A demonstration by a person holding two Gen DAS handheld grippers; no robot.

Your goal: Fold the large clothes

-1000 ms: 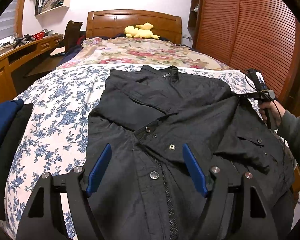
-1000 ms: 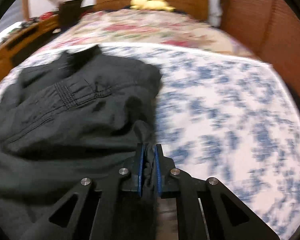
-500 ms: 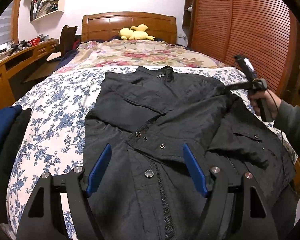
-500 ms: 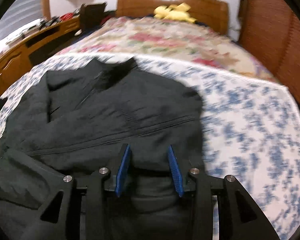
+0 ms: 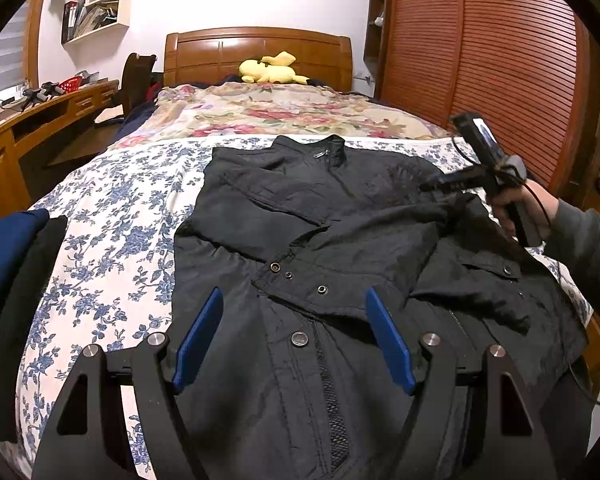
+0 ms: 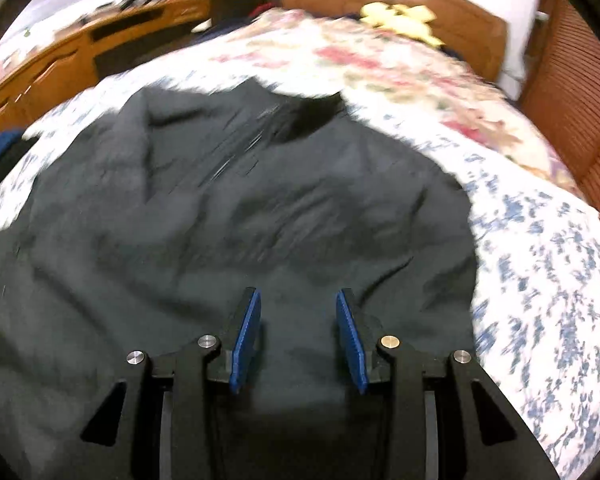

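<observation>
A large black jacket (image 5: 320, 240) lies on the bed, collar toward the headboard, with one sleeve folded across its front. My left gripper (image 5: 294, 340) is open and empty, held above the jacket's lower front near the snap buttons. My right gripper (image 6: 298, 336) is open and empty above the jacket's right shoulder area (image 6: 260, 208). It also shows in the left wrist view (image 5: 432, 187), held in a hand at the jacket's right side.
The bed has a blue floral sheet (image 5: 112, 220) and a floral quilt (image 5: 280, 112) toward the wooden headboard, where a yellow plush toy (image 5: 270, 70) lies. Folded dark blue and black clothes (image 5: 8, 272) sit at the left. A wooden desk (image 5: 28, 128) stands left, a slatted wardrobe (image 5: 500, 60) right.
My right gripper let go of the jacket's sleeve, opened, and rose above the jacket. My left gripper stayed open over the lower front, drawing back slightly.
</observation>
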